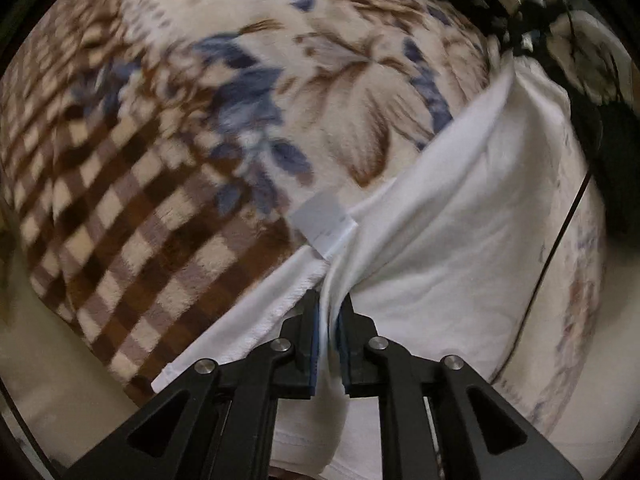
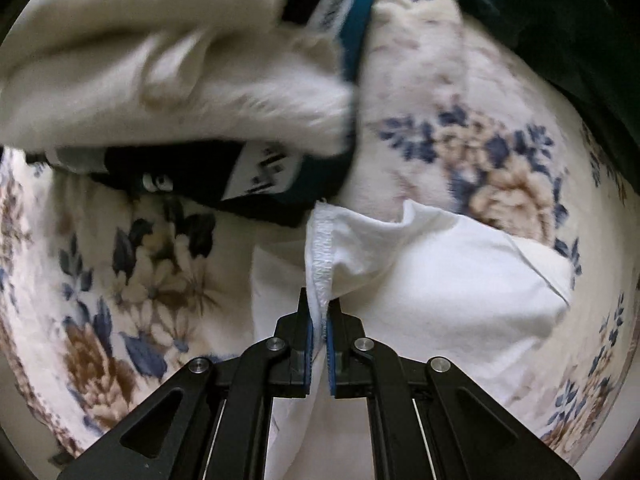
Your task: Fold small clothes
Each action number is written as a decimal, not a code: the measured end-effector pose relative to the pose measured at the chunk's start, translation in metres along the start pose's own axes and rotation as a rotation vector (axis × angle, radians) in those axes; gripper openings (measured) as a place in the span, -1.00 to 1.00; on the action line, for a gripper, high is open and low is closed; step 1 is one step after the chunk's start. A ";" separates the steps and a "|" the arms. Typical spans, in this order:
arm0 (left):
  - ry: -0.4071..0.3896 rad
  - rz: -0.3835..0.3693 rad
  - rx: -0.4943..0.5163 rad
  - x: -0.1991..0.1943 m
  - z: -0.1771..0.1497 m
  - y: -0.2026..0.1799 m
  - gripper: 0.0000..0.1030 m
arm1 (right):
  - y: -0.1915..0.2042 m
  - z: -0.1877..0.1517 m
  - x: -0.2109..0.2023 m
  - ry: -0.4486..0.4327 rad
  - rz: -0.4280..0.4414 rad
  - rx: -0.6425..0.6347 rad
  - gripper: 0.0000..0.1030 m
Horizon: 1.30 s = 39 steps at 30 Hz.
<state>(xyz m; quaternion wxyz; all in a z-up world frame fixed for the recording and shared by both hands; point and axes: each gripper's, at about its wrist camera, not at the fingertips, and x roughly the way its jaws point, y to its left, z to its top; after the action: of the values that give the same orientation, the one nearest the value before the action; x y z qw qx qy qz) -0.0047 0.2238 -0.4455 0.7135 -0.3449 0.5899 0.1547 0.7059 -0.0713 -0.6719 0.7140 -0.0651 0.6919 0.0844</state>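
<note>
Floral blanket [image 1: 168, 128]; white garment [image 1: 452, 216] stretched diagonally

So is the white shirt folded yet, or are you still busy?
Still busy. Nothing looks neatly folded yet. Both claws pinch the white garment: the left claw grips a bunched part near its tag, the right claw grips its stitched hem. It hangs creased over the flowery blanket. A crumpled pile of other clothes waits too.

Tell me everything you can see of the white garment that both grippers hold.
The white garment is thin, soft-looking cloth, creased and partly lifted over a floral blanket. A stitched hem runs into the right gripper, shut on it. The left gripper pinches a bunched fold near a pale sewn-in label.
</note>
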 end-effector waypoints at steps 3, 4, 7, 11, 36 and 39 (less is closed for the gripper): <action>0.012 -0.029 -0.052 -0.015 0.002 0.015 0.14 | 0.011 0.004 0.019 0.085 -0.018 -0.026 -0.82; 0.001 -0.085 -0.083 -0.026 0.002 0.025 0.39 | 0.013 0.005 0.020 0.101 -0.019 -0.031 -0.64; -0.019 -0.126 -0.152 -0.050 0.004 0.050 0.40 | 0.007 -0.009 0.005 0.134 0.123 -0.004 0.37; -0.020 -0.097 -0.126 -0.068 0.009 0.062 0.40 | -0.013 -0.060 -0.055 0.031 0.248 -0.031 0.48; 0.045 0.032 0.304 -0.008 -0.024 0.012 -0.34 | -0.095 -0.569 -0.005 0.225 0.560 0.379 0.09; 0.021 0.024 0.284 -0.011 -0.026 0.026 -0.84 | -0.084 -0.579 0.006 0.218 0.550 0.404 0.07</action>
<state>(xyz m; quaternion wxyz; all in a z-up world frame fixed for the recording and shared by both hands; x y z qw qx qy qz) -0.0433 0.2268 -0.4454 0.7470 -0.2347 0.6176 0.0744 0.1585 -0.2749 -0.6994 0.5849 0.2573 0.7585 0.1276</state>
